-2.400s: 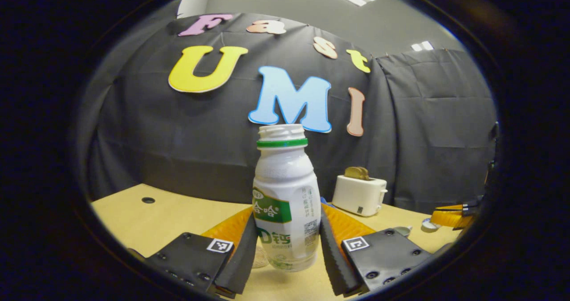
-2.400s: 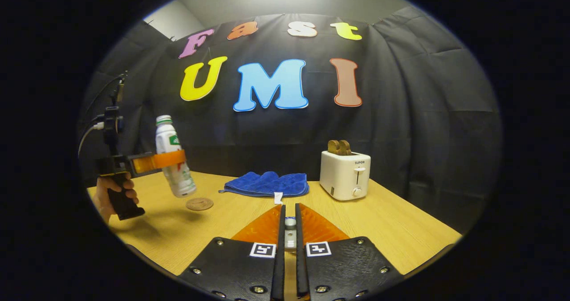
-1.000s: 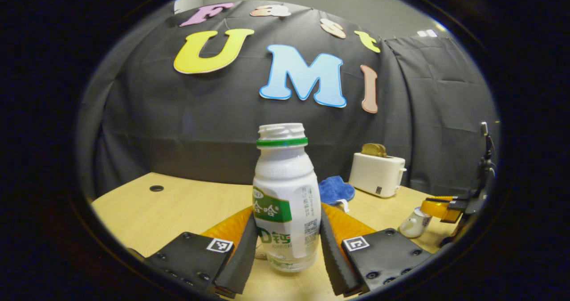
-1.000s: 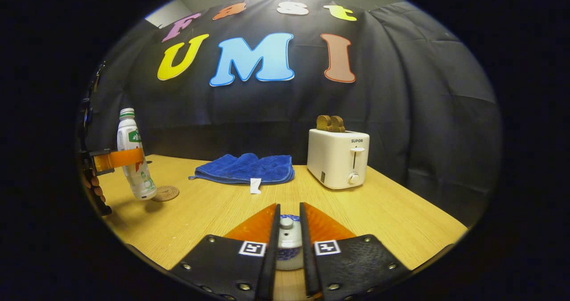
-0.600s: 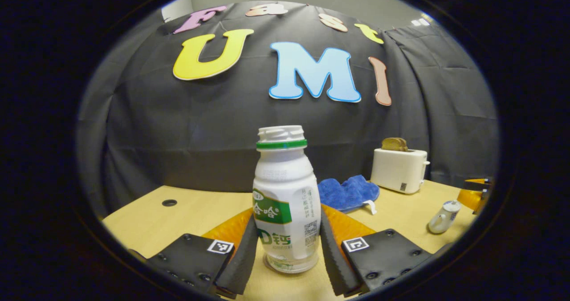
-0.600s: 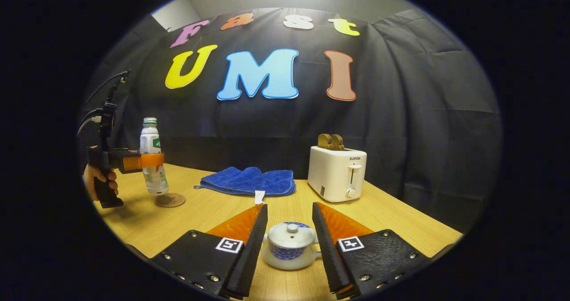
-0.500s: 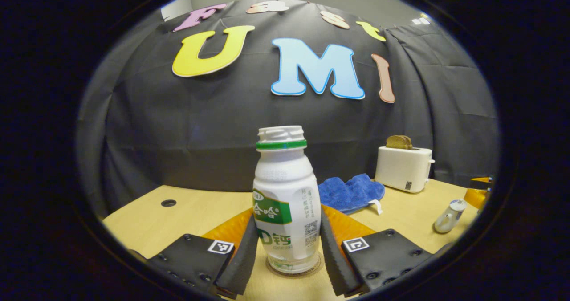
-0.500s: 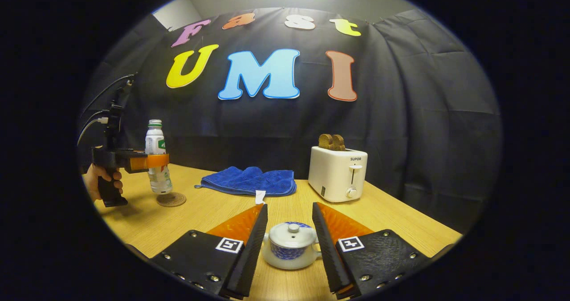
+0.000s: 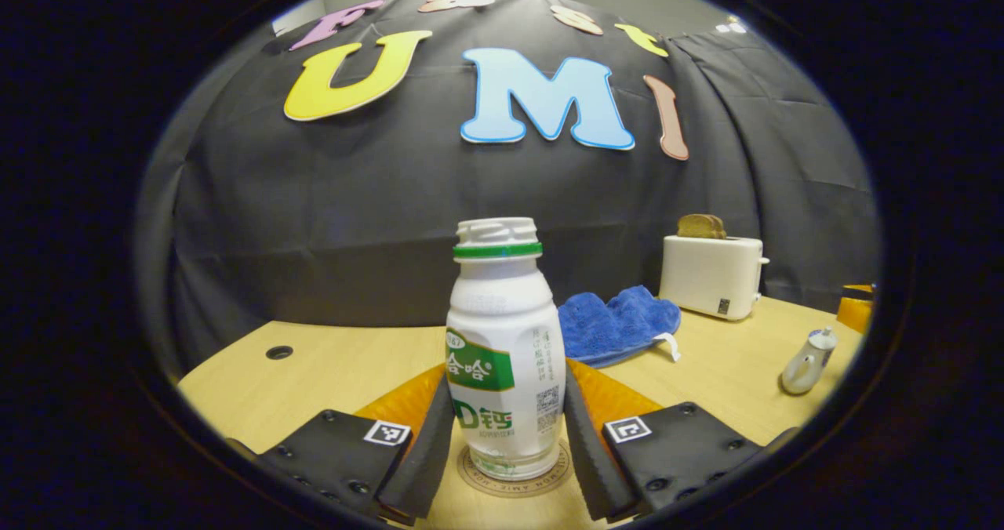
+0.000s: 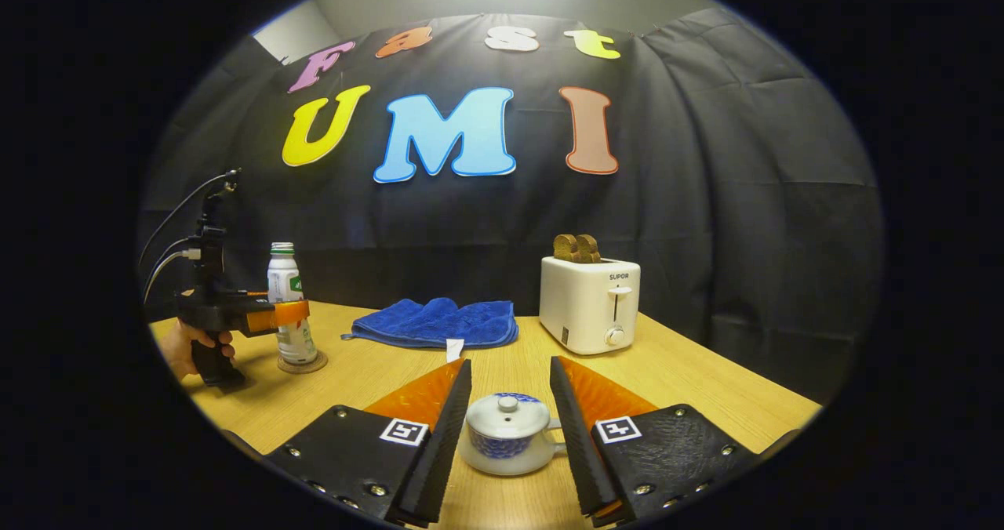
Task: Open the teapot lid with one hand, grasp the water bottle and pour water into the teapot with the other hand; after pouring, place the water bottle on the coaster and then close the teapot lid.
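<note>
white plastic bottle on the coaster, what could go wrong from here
The uncapped white plastic bottle stands on the round brown coaster with the left gripper closed around it; a skewed retreat could tip and spill it. The right gripper is open around the lidded white-and-blue ceramic teapot; a sideways pull-back could knock it.

Glossy plastic bottle (image 9: 504, 357); glazed teapot (image 10: 506, 434); wood-grain table (image 10: 690, 393).

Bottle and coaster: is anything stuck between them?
Nothing visible. The water bottle stands upright on the coaster, its base inside the coaster's ring, with the left gripper shut on its sides. The blue cloth lies farther back.
</note>
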Tool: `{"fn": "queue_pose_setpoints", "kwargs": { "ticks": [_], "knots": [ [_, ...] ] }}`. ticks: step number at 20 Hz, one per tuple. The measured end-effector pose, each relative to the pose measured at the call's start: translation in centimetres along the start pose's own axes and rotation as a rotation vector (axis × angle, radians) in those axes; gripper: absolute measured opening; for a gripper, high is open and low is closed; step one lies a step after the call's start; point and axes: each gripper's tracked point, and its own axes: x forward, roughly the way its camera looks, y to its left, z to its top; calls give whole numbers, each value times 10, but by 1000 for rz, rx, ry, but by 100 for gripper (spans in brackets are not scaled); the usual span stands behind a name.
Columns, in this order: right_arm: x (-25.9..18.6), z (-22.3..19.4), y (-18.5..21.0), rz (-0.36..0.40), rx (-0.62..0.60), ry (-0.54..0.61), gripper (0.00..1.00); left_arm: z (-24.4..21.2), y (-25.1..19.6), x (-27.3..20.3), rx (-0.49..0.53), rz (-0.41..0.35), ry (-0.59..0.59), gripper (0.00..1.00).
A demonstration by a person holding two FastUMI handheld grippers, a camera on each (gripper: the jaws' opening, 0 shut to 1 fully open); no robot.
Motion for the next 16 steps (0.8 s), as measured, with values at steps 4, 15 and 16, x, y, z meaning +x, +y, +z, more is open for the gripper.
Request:
{"fn": "queue_pose_setpoints", "kwargs": {
  "ticks": [4,15,16],
  "knots": [
    [-1,1,2,2,-10,-6,63,-14,1,2,-17,3,22,100],
    [-9,9,9,0,-45,-50,63,-4,-10,-27,-39,25,-4,100],
    [-11,13,10,-5,-52,-65,63,-6,-14,-35,-45,27,0,100]
  ]
}}
